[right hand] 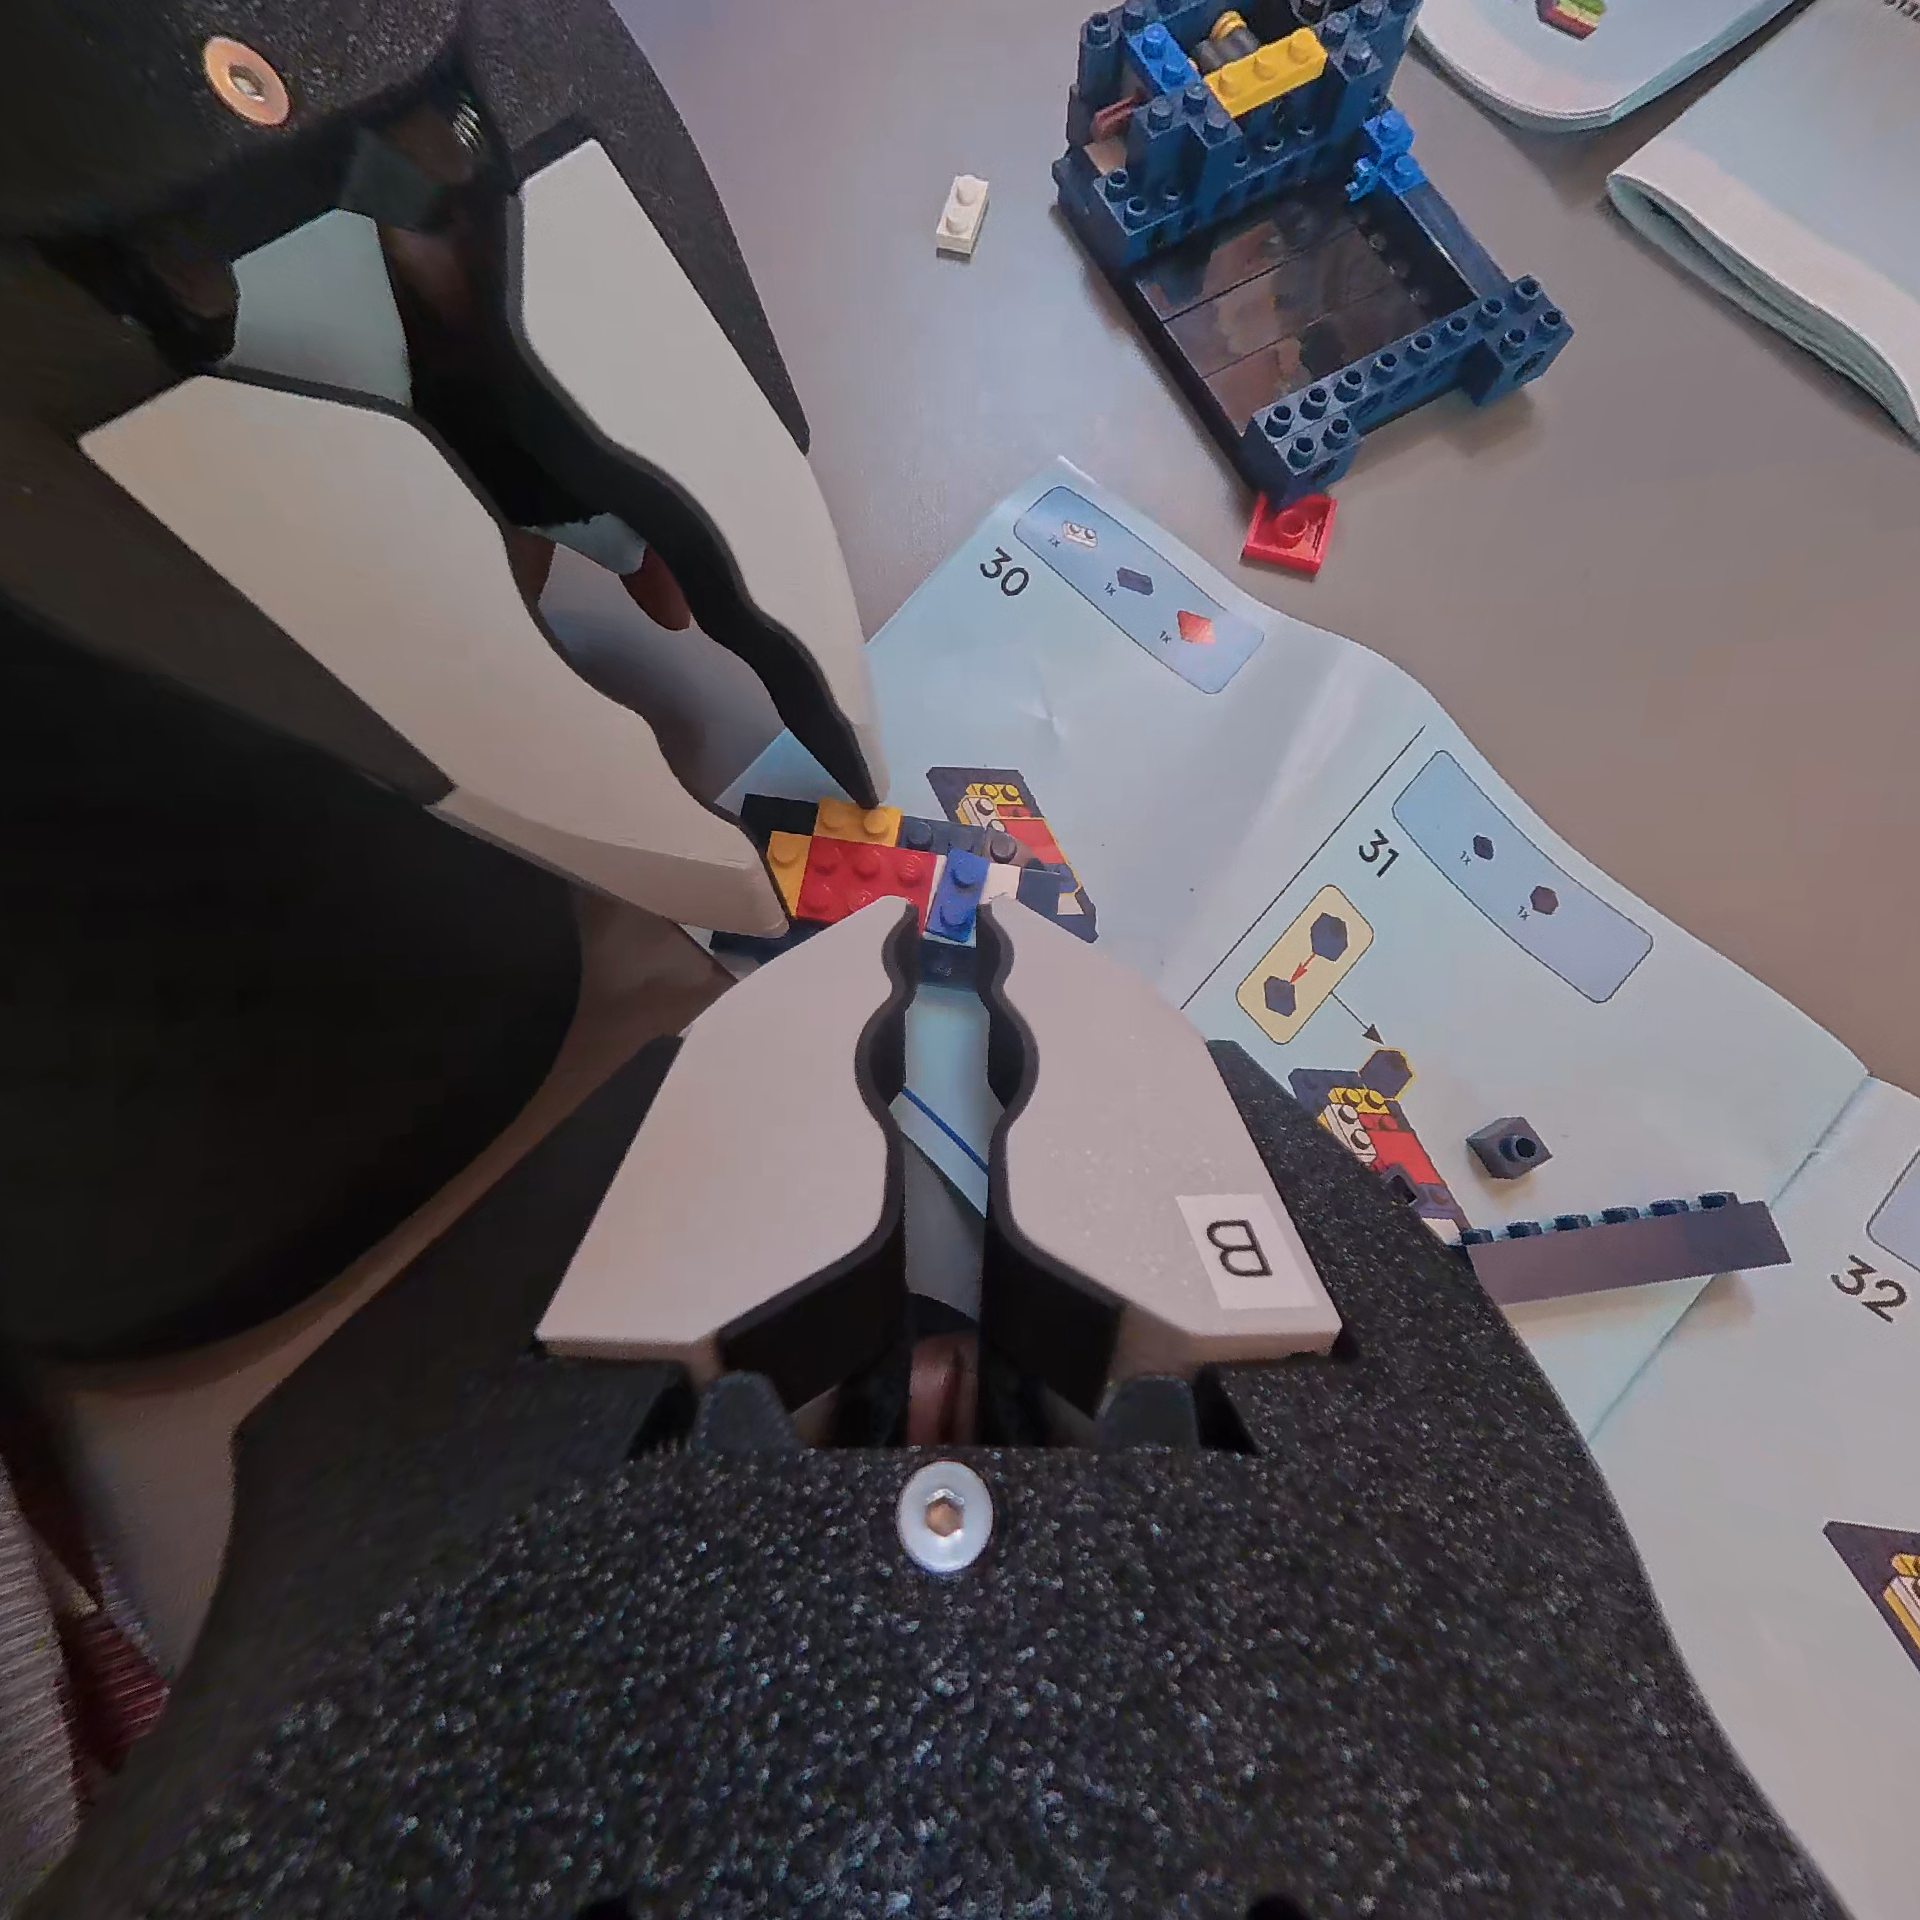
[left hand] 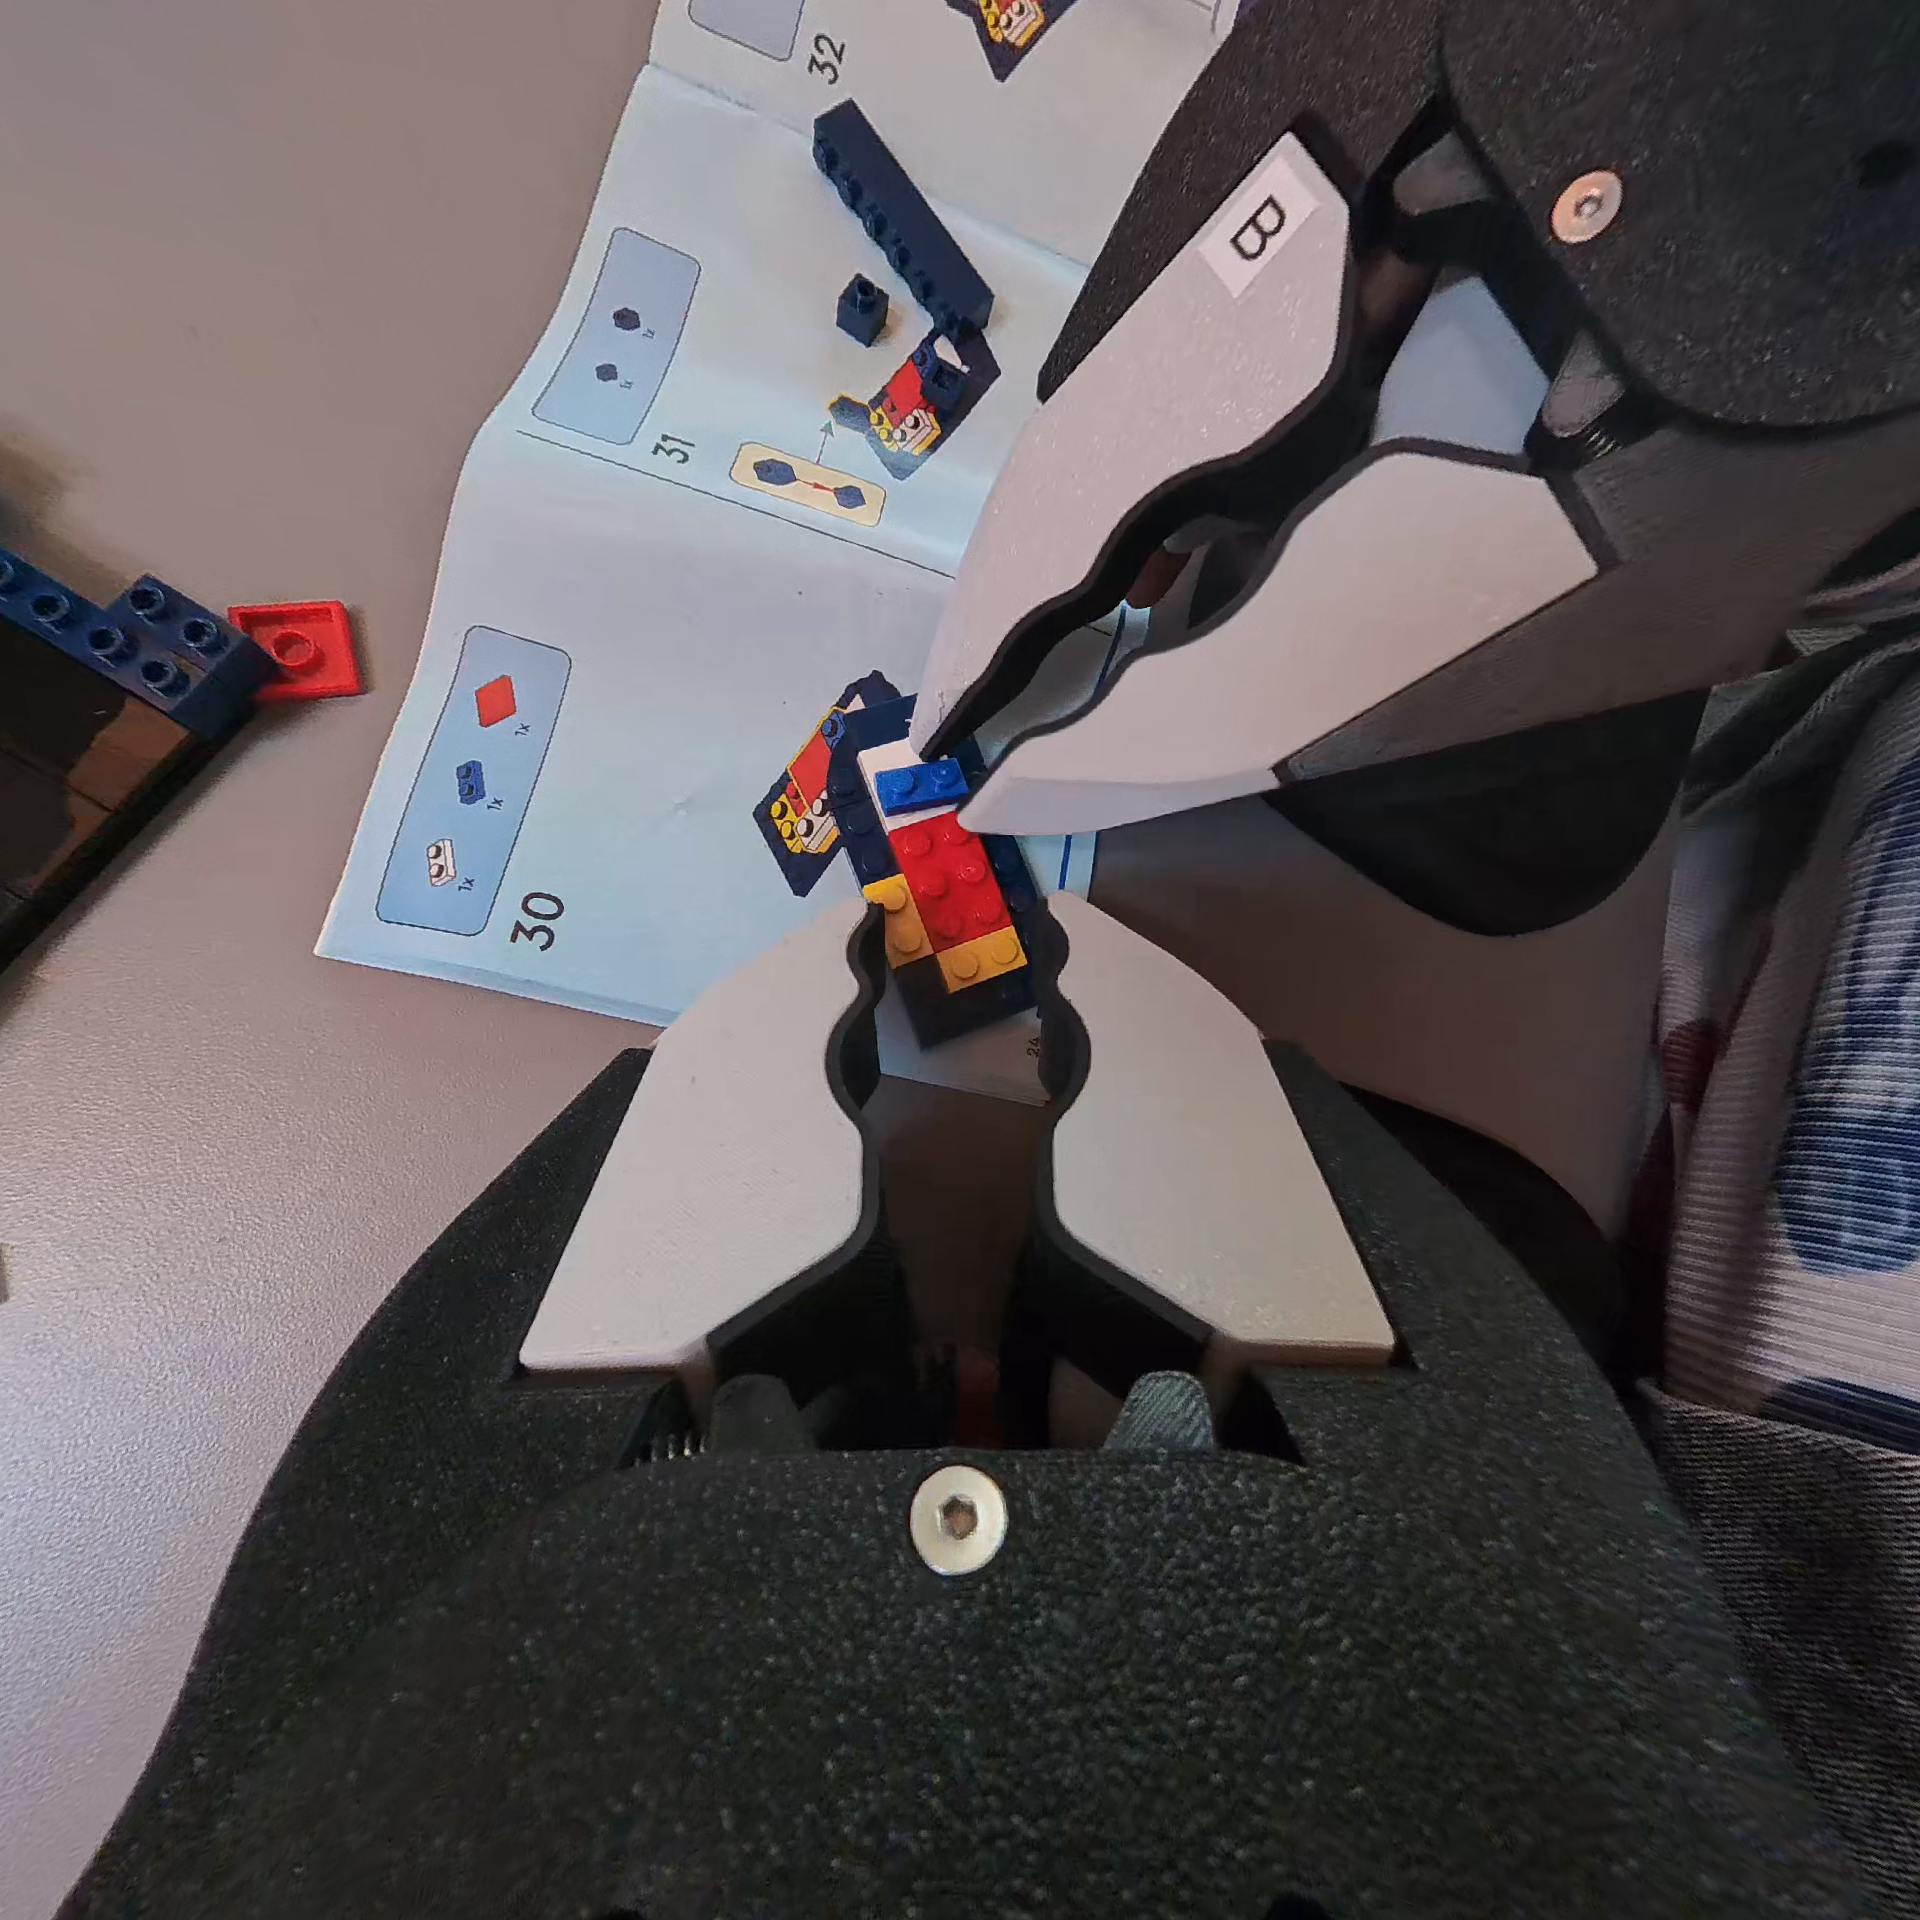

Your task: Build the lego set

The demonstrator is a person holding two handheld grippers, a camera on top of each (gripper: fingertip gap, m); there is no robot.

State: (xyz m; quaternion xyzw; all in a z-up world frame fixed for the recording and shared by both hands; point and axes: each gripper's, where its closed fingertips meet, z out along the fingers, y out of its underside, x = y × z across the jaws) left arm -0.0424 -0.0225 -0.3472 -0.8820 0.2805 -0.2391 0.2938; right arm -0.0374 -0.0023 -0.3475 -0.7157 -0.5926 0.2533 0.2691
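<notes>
A small brick assembly [left hand: 951,883] lies on an open instruction booklet [left hand: 644,644]; it is a dark blue plate topped with red, yellow and white pieces. My left gripper [left hand: 956,925] is shut on its near end, one pad on each long side. In the right wrist view the left gripper [right hand: 821,862] clamps the yellow end of the assembly [right hand: 852,868]. My right gripper [right hand: 945,920] is shut on a small blue two-stud plate [right hand: 958,894] and holds it on the white end of the assembly. In the left wrist view the right gripper [left hand: 945,784] pinches that plate [left hand: 909,784] from the right.
On the booklet [right hand: 1299,779] lie a long dark blue brick [right hand: 1631,1252] and a small dark one-stud piece [right hand: 1509,1146]. A blue walled build [right hand: 1309,239], a red square tile [right hand: 1288,530] and a white two-stud plate [right hand: 961,213] sit on the grey table. More booklets [right hand: 1787,239] lie far right. Both grippers' tips are close together, under 4 cm apart.
</notes>
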